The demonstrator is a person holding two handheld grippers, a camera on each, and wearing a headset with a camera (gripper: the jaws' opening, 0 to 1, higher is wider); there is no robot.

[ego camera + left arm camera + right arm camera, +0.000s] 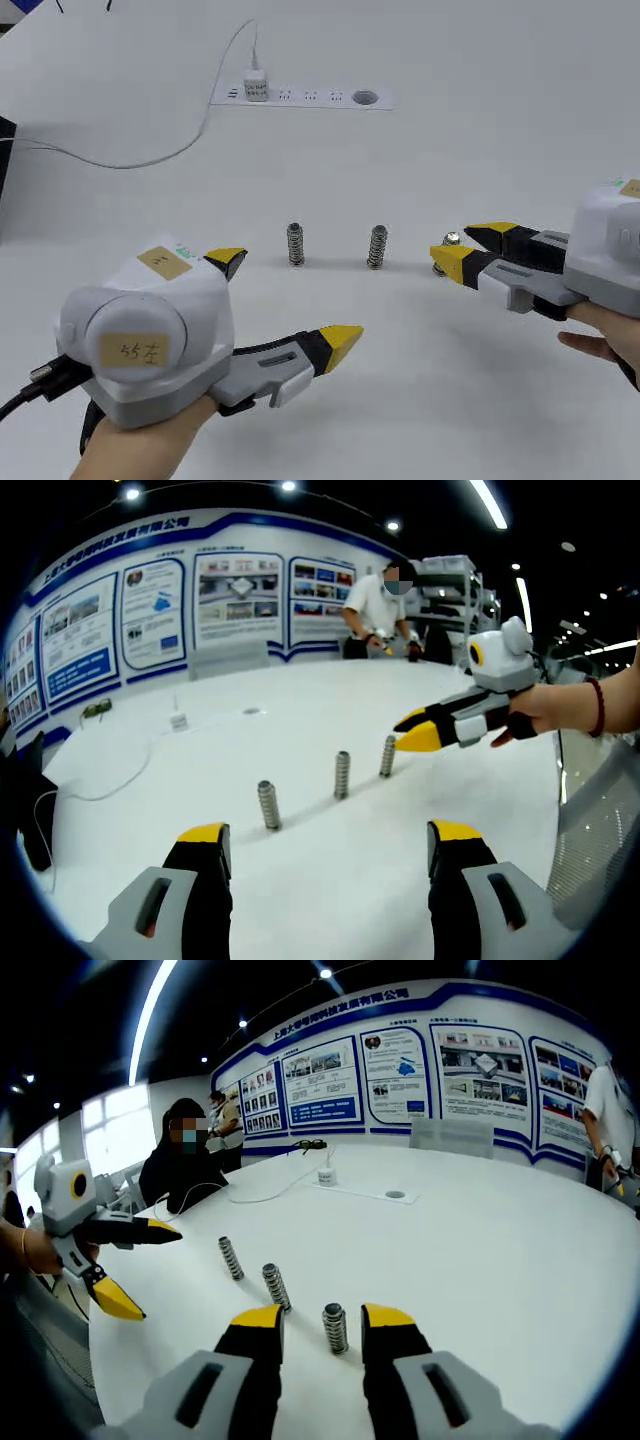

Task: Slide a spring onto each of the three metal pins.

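Three metal pins stand in a row on the white table, each with a spring on it: the left spring (295, 244), the middle spring (377, 246) and the right spring (449, 243). My right gripper (470, 248) is open, its yellow tips on either side of the right spring (334, 1328) with a gap on both sides. My left gripper (283, 302) is wide open and holds nothing, in front of the left spring (268, 805). The left gripper view also has the middle spring (342, 775), the right spring (387, 756) and the right gripper (418, 730).
A white power strip (300, 96) with a plugged-in adapter and a trailing cable lies at the back of the table. People sit and stand at the table's far side (185, 1165). A dark object (5, 150) sits at the left edge.
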